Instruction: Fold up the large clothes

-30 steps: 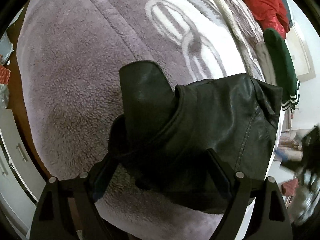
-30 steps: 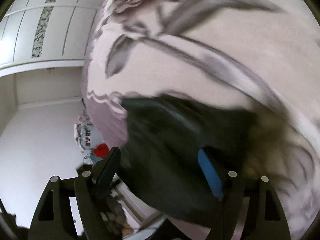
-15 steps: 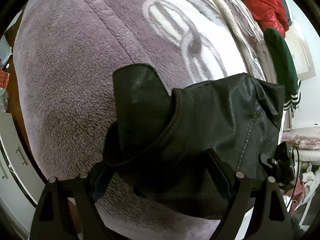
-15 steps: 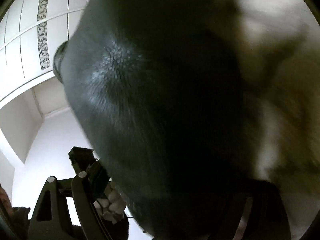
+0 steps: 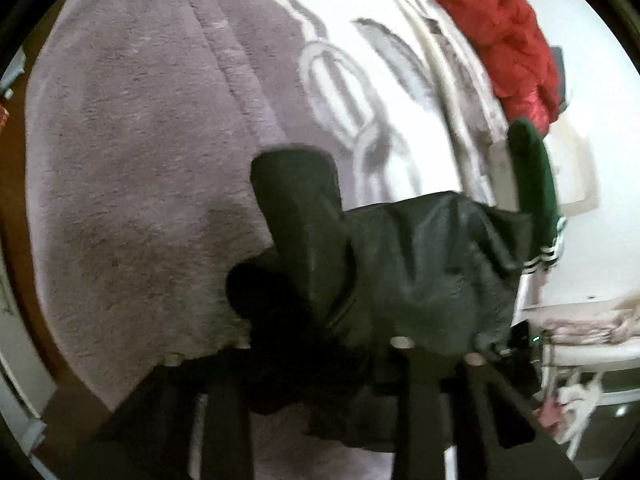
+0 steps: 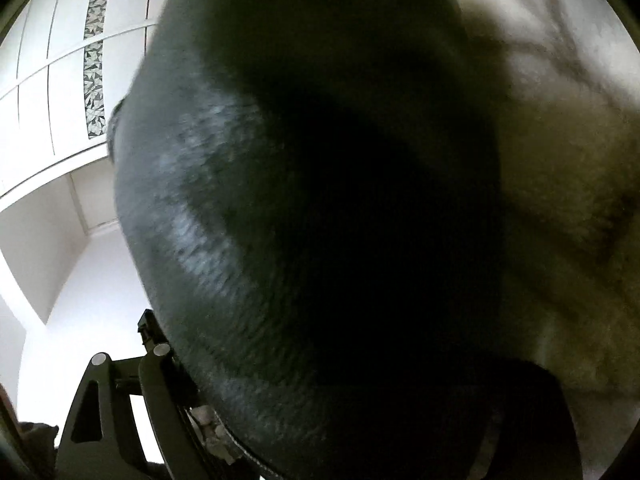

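On a fuzzy mauve blanket with a white looping pattern (image 5: 132, 152), seen from the left wrist camera, lies a black leather-look jacket (image 5: 416, 272), bunched into a heap with one flap (image 5: 298, 216) standing up at its near-left side. The left gripper (image 5: 320, 364) sits low in the picture, dark and blurred; jacket cloth fills the space between its two fingers (image 5: 224, 412), but I cannot tell whether they are clamped on it or merely around it. Beyond the jacket, at the blanket's far right edge, a dark green garment with white-striped cuff (image 5: 534, 188) touches the jacket's far corner, and a crumpled red garment (image 5: 508, 48) lies further off.

From the right wrist camera, the same black jacket (image 6: 304, 216) fills nearly the whole picture, pressed close against the lens. Only the left finger (image 6: 156, 408) of the right gripper (image 6: 320, 420) shows clearly, just beside the cloth; the other is lost in shadow, so their state cannot be told. White panelled wardrobe doors (image 6: 52, 52) show at upper left, the pale blanket (image 6: 560, 184) at right.
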A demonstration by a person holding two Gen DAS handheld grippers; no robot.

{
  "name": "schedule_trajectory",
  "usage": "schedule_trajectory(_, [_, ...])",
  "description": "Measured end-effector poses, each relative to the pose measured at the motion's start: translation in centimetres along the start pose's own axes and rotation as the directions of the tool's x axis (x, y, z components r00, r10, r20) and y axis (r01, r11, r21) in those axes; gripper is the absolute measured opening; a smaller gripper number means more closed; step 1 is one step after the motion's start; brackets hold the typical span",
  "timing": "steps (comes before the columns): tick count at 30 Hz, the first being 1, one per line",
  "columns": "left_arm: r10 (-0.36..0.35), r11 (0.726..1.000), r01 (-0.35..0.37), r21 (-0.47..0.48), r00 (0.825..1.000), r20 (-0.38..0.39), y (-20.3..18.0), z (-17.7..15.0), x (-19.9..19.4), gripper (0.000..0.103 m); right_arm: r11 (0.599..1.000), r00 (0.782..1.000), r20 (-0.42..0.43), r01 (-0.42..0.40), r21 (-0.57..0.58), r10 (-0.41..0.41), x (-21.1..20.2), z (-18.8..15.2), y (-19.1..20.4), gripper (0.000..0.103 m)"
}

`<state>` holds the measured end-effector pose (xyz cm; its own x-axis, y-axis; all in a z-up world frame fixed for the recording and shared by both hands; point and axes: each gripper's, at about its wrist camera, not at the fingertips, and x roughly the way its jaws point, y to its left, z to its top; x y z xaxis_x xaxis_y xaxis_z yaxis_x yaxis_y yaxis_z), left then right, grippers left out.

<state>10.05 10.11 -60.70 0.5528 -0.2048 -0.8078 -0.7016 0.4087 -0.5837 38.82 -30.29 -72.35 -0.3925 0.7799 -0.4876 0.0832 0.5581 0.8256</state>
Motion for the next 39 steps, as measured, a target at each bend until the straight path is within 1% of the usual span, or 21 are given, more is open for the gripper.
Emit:
schedule_trajectory(3, [-0.013,0.999,0.012,0.035,1.000,0.017,-1.2,0.2,-0.4,0.019,1.000,0.999,0.040,-0.021,0.022,0.020,-1.1,-1.0,0.5,0.058])
schedule_trajectory(6, [-0.022,0.998,0.020,0.064,0.999,0.025,-2.5,0.7,-1.2,0.017,0.999,0.998,0.059,-0.039,0.030,0.037,-1.8,-1.9,1.6,0.051])
schedule_trajectory(11, [-0.031,0.994,0.026,0.105,0.999,0.041,-4.9,2.3,-3.0,0.017,0.996,0.993,0.074,-0.094,0.002,0.094,-3.5,-2.7,4.7,0.048])
schedule_trajectory(16, [-0.029,0.985,0.019,0.172,0.998,0.056,-8.3,4.4,-4.7,0.017,0.989,0.984,0.099,-0.148,-0.023,0.150,-5.2,-2.1,7.9,0.046])
schedule_trajectory(19, [-0.029,0.976,0.016,0.216,0.998,0.058,-11.3,6.1,-5.6,0.017,0.983,0.975,0.124,-0.179,-0.031,0.182,-7.2,-1.1,9.7,0.046])
schedule_trajectory(22, [-0.044,0.962,0.026,0.271,0.997,0.060,-15.7,8.1,-6.2,0.017,0.979,0.966,0.160,-0.200,-0.044,0.205,-9.6,0.3,12.0,0.046])
schedule_trajectory(23, [-0.059,0.957,0.040,0.288,0.997,0.059,-17.3,9.0,-6.2,0.017,0.976,0.960,0.176,-0.212,-0.047,0.217,-10.7,1.0,12.8,0.046])
schedule_trajectory(24, [-0.073,0.951,0.052,0.304,0.996,0.058,-18.6,9.6,-6.1,0.017,0.974,0.956,0.187,-0.221,-0.055,0.228,-14.1,2.0,12.8,0.046])
schedule_trajectory(25, [-0.092,0.943,0.069,0.324,0.994,0.054,-20.3,10.5,-5.8,0.017,0.972,0.951,0.205,-0.226,-0.061,0.233,-15.2,2.6,13.6,0.046])
schedule_trajectory(27, [-0.133,0.926,0.107,0.361,0.990,0.048,-23.5,12.2,-5.2,0.017,0.969,0.936,0.249,-0.237,-0.076,0.248,-18.5,4.3,15.2,0.046])
schedule_trajectory(29, [-0.180,0.906,0.151,0.396,0.983,0.036,-27.3,14.5,-4.0,0.017,0.966,0.916,0.306,-0.241,-0.092,0.258,-22.1,6.5,16.6,0.046])
schedule_trajectory(31, [-0.236,0.884,0.206,0.420,0.971,0.020,-31.3,17.2,-2.5,0.017,0.965,0.897,0.357,-0.238,-0.105,0.260,-26.3,9.6,17.7,0.046])
schedule_trajectory(34, [-0.296,0.849,0.261,0.459,0.955,0.005,-36.9,20.8,-0.2,0.017,0.963,0.865,0.421,-0.243,-0.120,0.271,-30.9,14.1,19.6,0.046])
schedule_trajectory(36, [-0.335,0.827,0.302,0.475,0.942,-0.017,-41.1,23.5,2.0,0.017,0.961,0.848,0.452,-0.247,-0.128,0.278,-34.0,17.5,20.4,0.046])
schedule_trajectory(37, [-0.347,0.817,0.314,0.484,0.938,-0.024,-42.8,24.7,3.0,0.017,0.960,0.840,0.465,-0.247,-0.131,0.280,-35.4,19.3,20.7,0.046])
schedule_trajectory(39, [-0.365,0.798,0.335,0.501,0.930,-0.041,-45.8,26.7,5.1,0.017,0.959,0.832,0.477,-0.251,-0.130,0.283,-38.1,22.8,20.7,0.046])
